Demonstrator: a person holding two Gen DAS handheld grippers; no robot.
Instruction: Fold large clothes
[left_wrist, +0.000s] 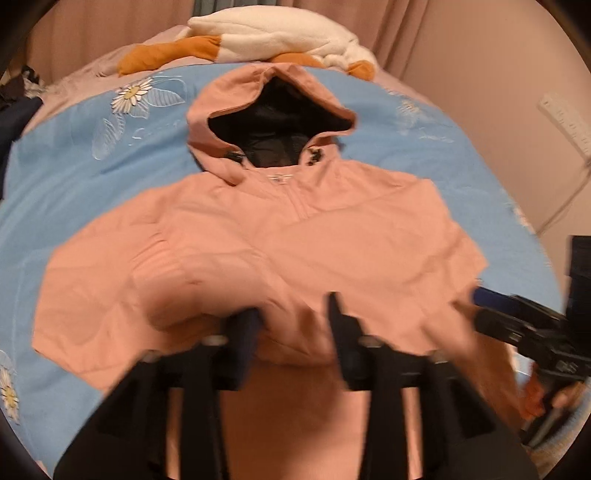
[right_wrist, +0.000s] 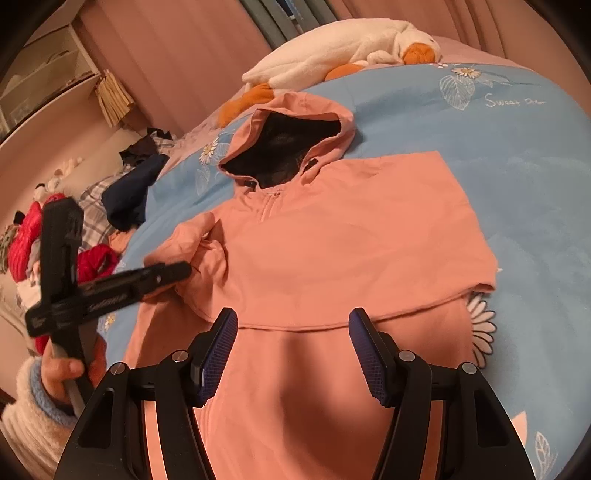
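Found the pink hooded jacket (right_wrist: 332, 236) laid front-up in the middle of the blue quilt (right_wrist: 517, 177), zip closed and hood (right_wrist: 288, 136) pointing toward the plush goose (right_wrist: 332, 48) at the far end; judged this a sensible layout, with a broad soft surface under it and room on both sides for folding inward

Saw the right side already lying square, one layer ending in a straight edge across the body, while the left sleeve (right_wrist: 199, 243) sat bunched and creased against the left side

Noted the left gripper (left_wrist: 295, 314) low at that bunched sleeve, jaws spread, a lip of cloth draped over one finger; could not make out any pinch through the blur. Judged it placed there to tuck or flatten the sleeve so that side would match the other

Noted the right gripper (right_wrist: 293, 321) hovering over the lower body just short of the straight edge, jaws wide apart and holding nothing, probably kept clear and ready for the hem

Left aside the heap of other clothes (right_wrist: 129, 199) off the quilt's left edge, well apart from the jacket

Reckoned the fold partly done: sides nearly in, bottom-to-top fold not yet made
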